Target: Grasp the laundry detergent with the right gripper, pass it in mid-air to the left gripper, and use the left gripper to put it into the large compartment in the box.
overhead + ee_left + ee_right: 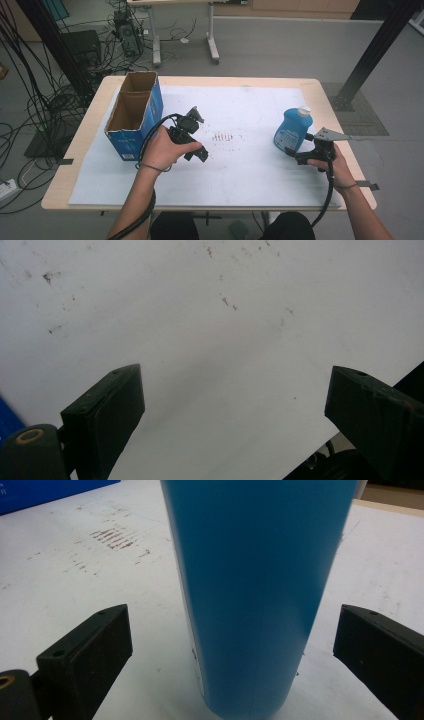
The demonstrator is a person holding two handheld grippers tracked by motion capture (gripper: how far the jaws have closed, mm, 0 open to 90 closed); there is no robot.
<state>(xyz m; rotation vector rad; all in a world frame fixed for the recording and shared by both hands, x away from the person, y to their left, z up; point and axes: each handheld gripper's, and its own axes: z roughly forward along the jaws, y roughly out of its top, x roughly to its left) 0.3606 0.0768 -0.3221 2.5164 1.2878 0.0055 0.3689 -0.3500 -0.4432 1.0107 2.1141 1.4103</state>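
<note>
White-covered table [250, 165] over cabled floor, left gripper [235, 405] agape, right gripper [230, 645] spread around blue bottle [255, 590]

White-covered table [250, 185] mid-frame, open blue cardboard box [134, 116] at left, blue bottle [293, 130] with white cap upright at right, right gripper [294, 152] just beside its base, left gripper [196, 116] near the box, cables on the floor upper left.

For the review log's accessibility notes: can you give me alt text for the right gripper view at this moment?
A blue bottle stands upright on the white table cover, right between the two black jaws of the right gripper, which are spread wide on either side and do not touch it. Brown scuff marks dot the cover behind, and the edge of a blue box shows top left.
</note>
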